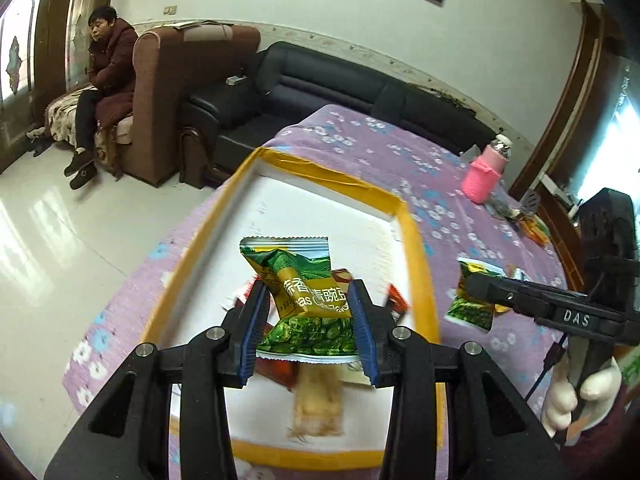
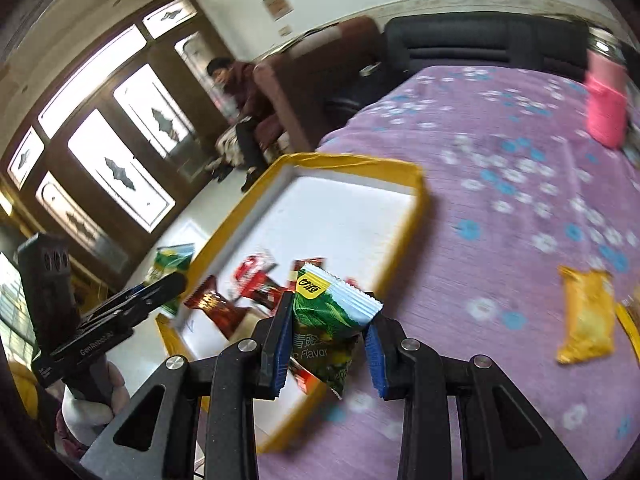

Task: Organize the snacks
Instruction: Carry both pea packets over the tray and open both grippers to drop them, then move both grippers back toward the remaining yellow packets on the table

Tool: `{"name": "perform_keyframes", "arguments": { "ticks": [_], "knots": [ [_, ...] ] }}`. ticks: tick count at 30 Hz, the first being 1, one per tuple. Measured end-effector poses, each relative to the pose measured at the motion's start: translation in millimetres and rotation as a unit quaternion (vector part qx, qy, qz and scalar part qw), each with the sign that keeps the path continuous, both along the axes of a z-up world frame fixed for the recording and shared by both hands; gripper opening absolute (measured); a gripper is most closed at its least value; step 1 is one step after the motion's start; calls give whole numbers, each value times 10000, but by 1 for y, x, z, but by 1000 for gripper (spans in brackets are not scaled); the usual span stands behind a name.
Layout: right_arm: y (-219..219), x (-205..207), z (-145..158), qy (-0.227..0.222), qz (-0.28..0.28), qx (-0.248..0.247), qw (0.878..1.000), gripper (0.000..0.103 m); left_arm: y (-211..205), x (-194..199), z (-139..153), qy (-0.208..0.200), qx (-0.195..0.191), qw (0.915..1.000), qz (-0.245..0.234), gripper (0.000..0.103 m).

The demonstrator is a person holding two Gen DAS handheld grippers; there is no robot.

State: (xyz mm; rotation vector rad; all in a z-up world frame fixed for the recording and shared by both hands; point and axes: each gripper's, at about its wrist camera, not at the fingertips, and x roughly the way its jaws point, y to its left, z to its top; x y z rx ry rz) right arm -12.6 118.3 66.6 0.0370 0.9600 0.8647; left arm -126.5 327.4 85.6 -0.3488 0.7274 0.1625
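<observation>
In the left wrist view my left gripper (image 1: 308, 296) is shut on a green pea snack packet (image 1: 304, 280), held over the white tray with the yellow rim (image 1: 412, 240). A beige snack bar (image 1: 316, 404) and red packets (image 1: 396, 300) lie in the tray below it. My right gripper (image 2: 330, 312) is shut on a second green pea packet (image 2: 332, 320), above the tray's near right corner (image 2: 296, 420). Each view shows the other gripper from the side: the right one (image 1: 476, 284) with its packet (image 1: 472, 308), the left one (image 2: 172, 282) with its packet (image 2: 172, 258).
A purple flowered cloth (image 2: 500, 240) covers the table. On it lie a yellow snack packet (image 2: 588, 316) at the right and a bottle in a pink sleeve (image 1: 482, 176) at the far side. Beyond stand a black sofa (image 1: 320, 88) and a brown armchair with a seated person (image 1: 108, 80).
</observation>
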Motion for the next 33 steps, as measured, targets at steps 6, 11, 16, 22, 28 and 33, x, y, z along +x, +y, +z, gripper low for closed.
{"name": "perform_keyframes", "arguments": {
  "ticks": [6,11,16,22,28,33],
  "knots": [
    [59,10,-22,61,128,-414,9990,32,11,33,-17,329,-39,9994,52,39],
    [82,28,-48,252,91,-632,9976,32,19,49,-27,452,-200,9988,51,39],
    [88,39,-56,317,-17,-605,9977,38,22,43,-24,233,-472,9986,-32,46],
    [67,24,-31,-237,-174,-244,9993,44,13,15,1,-215,-610,9976,238,74],
    [9,-3,-7,-695,-683,137,9951,50,-10,-26,19,-876,-1365,9867,148,84],
    [-40,-26,9,-927,-995,166,9906,52,-48,-50,36,-875,-1261,9882,14,84]
  ]
}}
